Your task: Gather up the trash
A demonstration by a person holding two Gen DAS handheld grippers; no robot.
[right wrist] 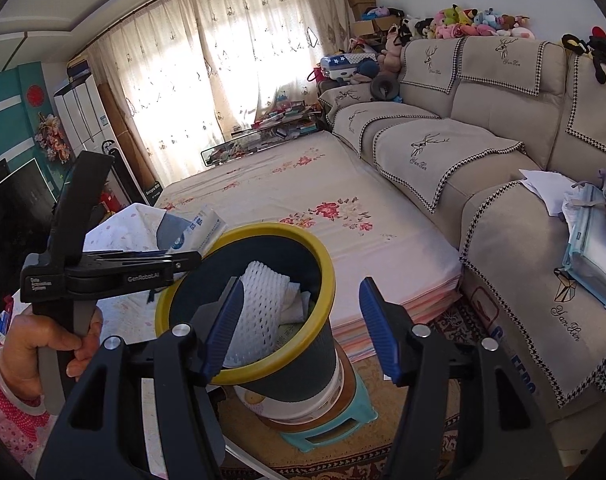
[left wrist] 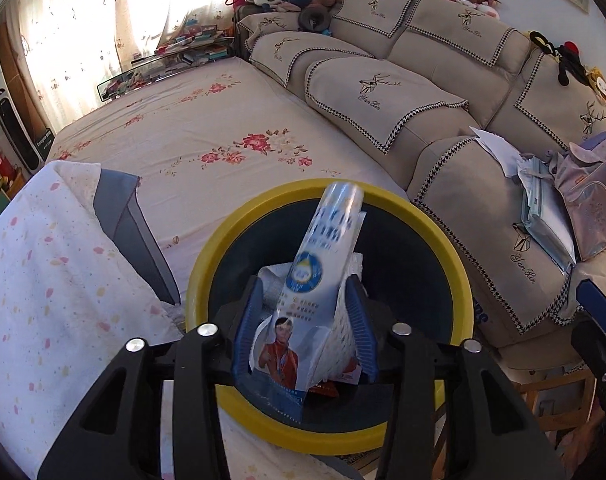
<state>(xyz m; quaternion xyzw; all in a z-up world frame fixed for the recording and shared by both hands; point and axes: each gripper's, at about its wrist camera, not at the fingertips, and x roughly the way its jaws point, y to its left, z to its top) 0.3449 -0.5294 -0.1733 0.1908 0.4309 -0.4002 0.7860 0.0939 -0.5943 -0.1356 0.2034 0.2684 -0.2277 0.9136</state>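
Note:
My left gripper [left wrist: 305, 312] is shut on a white and blue plastic wrapper [left wrist: 323, 264] and holds it over the mouth of a dark trash bin with a yellow rim [left wrist: 459, 280]. The bin holds white foam netting and crumpled paper [right wrist: 259, 304]. In the right wrist view my right gripper [right wrist: 299, 328] is open and empty, just in front of and above the bin [right wrist: 327, 276]. The left gripper [right wrist: 115, 270] shows there at the left, with the wrapper [right wrist: 201, 228] sticking out past the bin's rim.
The bin stands on a tin on a teal stool [right wrist: 343, 428] on a patterned rug. A floral mattress [right wrist: 303, 200] lies behind it. A beige sofa [right wrist: 483, 128] runs along the right, with papers and a bag [left wrist: 583, 200]. A pillow [left wrist: 43, 280] lies at left.

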